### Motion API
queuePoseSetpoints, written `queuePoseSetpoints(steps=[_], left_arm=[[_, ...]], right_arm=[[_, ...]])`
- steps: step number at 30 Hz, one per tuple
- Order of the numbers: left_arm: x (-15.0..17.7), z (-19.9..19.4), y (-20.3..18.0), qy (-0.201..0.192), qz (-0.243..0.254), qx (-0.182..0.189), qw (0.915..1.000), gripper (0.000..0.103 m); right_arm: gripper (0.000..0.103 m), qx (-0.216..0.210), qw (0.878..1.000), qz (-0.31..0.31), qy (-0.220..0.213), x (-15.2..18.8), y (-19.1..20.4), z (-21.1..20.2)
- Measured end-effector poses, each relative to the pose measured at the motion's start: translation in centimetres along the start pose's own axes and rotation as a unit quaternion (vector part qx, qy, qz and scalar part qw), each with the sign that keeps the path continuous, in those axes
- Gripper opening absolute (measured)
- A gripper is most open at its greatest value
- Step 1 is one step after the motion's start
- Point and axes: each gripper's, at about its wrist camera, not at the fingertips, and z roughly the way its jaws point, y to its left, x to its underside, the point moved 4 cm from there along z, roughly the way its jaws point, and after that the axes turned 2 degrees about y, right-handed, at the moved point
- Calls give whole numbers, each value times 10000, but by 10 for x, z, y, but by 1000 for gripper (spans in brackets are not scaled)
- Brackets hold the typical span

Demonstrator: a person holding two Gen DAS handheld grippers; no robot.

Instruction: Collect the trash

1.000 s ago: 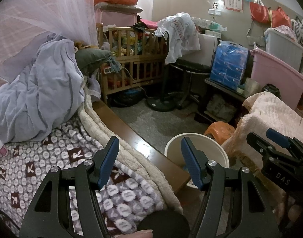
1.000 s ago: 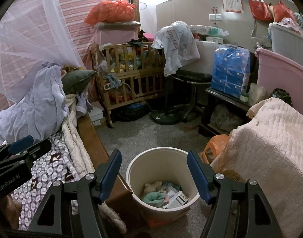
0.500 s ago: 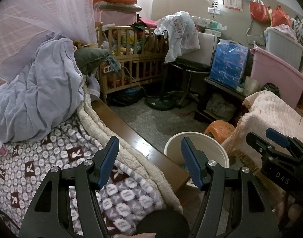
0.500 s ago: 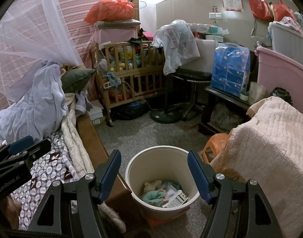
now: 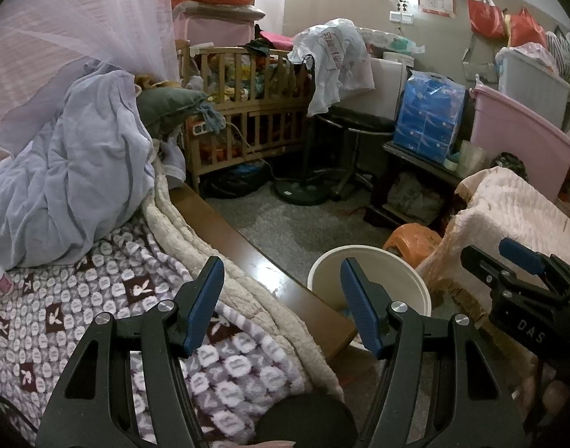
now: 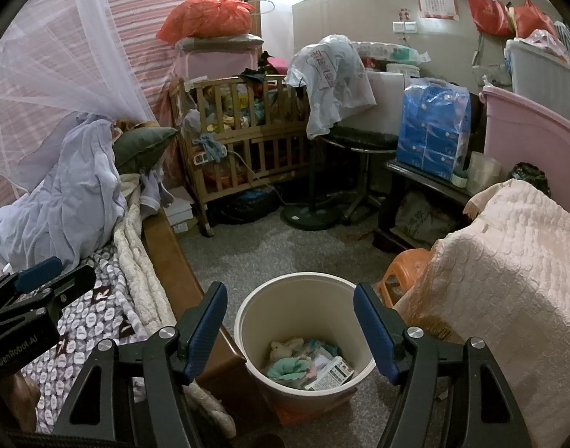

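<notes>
A cream round bin stands on the floor beside the bed's wooden edge. It holds trash: crumpled tissue, a teal wad and a small printed carton. My right gripper is open and empty, above the bin. My left gripper is open and empty, over the bed's edge, with the bin's rim just right of it. The right gripper's body also shows at the right of the left wrist view; the left gripper's body shows at the left of the right wrist view.
A bed with a patterned purple blanket and a heaped lilac quilt lies left. A chair draped in a pale pink cover and an orange stool stand right. A wooden crib, a fan base and a pink tub stand behind.
The right gripper has drifted slightly back and up, so the bin sits a little lower in its view. The left gripper has barely moved. Both stay open and empty.
</notes>
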Motion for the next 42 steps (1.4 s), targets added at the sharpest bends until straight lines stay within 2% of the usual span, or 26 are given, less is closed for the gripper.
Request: queuePoseSetpoints(steps=[42], left_arm=[[3, 1, -1, 72, 13, 23, 10000, 64]], right_arm=[[69, -17, 10000, -1, 56, -1, -5, 2]])
